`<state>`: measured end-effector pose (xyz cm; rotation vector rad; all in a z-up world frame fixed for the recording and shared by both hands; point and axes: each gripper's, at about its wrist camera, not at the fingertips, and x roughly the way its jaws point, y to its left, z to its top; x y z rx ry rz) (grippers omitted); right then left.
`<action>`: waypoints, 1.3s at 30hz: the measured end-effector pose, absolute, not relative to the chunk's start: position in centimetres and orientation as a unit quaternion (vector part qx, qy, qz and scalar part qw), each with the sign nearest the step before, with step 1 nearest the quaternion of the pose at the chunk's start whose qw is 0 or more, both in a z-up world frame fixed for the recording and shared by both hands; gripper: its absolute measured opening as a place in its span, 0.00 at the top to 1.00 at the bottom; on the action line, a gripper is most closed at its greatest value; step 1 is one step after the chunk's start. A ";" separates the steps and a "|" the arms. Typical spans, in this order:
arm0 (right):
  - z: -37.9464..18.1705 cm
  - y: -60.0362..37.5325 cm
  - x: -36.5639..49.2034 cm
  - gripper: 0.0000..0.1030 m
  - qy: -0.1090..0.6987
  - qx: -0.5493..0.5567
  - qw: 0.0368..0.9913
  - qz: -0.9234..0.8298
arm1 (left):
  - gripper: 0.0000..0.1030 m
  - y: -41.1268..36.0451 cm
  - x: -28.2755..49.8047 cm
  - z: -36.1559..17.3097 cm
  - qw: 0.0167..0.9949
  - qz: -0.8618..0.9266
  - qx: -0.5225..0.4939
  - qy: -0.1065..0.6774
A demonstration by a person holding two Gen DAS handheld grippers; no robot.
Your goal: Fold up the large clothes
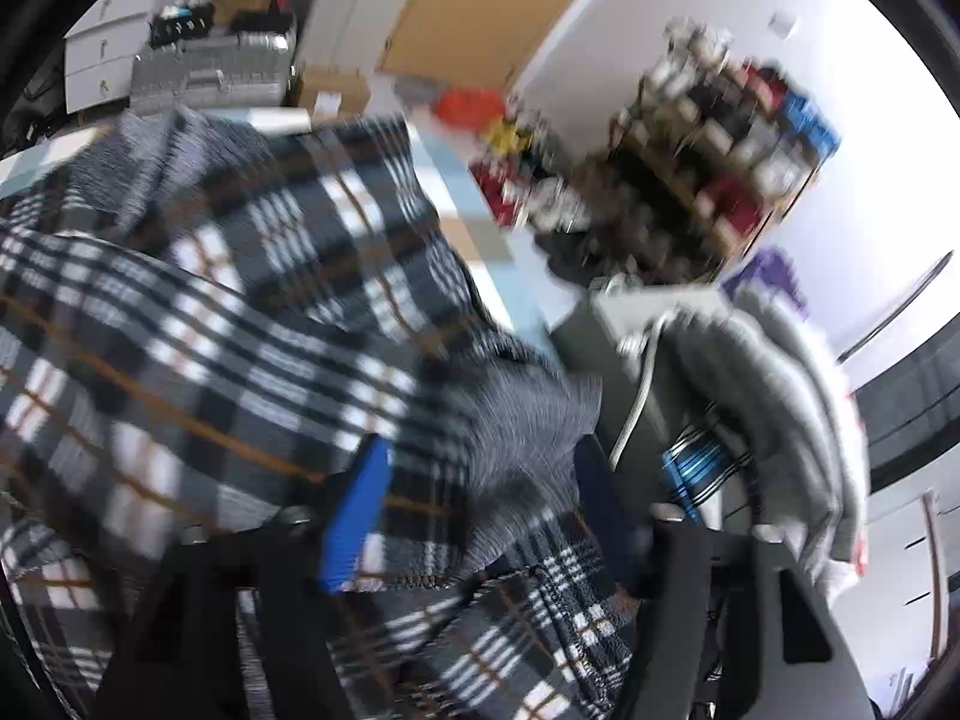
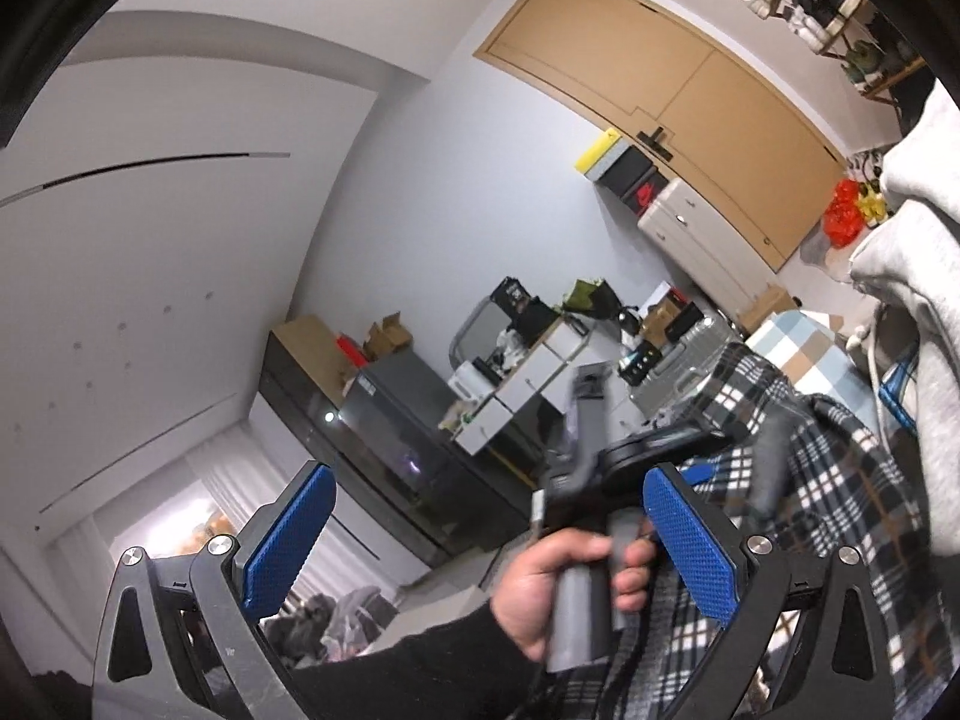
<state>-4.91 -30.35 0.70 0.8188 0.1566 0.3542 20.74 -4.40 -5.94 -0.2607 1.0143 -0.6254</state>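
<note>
Lifting step. The plaid garment [image 1: 228, 324] fills the left and centre of the blurred left-wrist frame; the left gripper [image 1: 480, 516] apparently pinches its hem. The right gripper [image 2: 486, 528] is spread wide, empty, aimed at the room. Next: catch a free edge.

Home bedroom, cluttered. Bed with checked blue-and-tan sheet [image 2: 801, 339], tan wooden door [image 2: 672, 90], white drawer unit [image 2: 690, 228], shoeboxes [image 2: 624, 171] stacked on it, silver suitcase [image 1: 216, 75], open shoe rack [image 1: 720, 156] packed full, curtained window [image 2: 180, 516], cardboard boxes [image 2: 384, 336] on a dark cabinet.
</note>
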 end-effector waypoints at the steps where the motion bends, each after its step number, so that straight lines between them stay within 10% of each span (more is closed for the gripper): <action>1: 0.8 -30.2 -5.0 0.00 0.076 0.394 0.900 0.171 | 0.39 -4.2 20.7 -5.2 0.824 -0.294 -0.122 0.468; 20: 0.7 -25.9 -3.6 0.00 0.118 0.291 0.935 0.166 | 0.35 8.8 24.5 -8.8 0.851 -0.124 -0.118 0.497; 39: -3.4 -24.1 0.5 0.00 0.277 0.219 0.935 0.043 | 0.29 9.3 21.0 1.2 0.867 -0.085 -0.034 0.489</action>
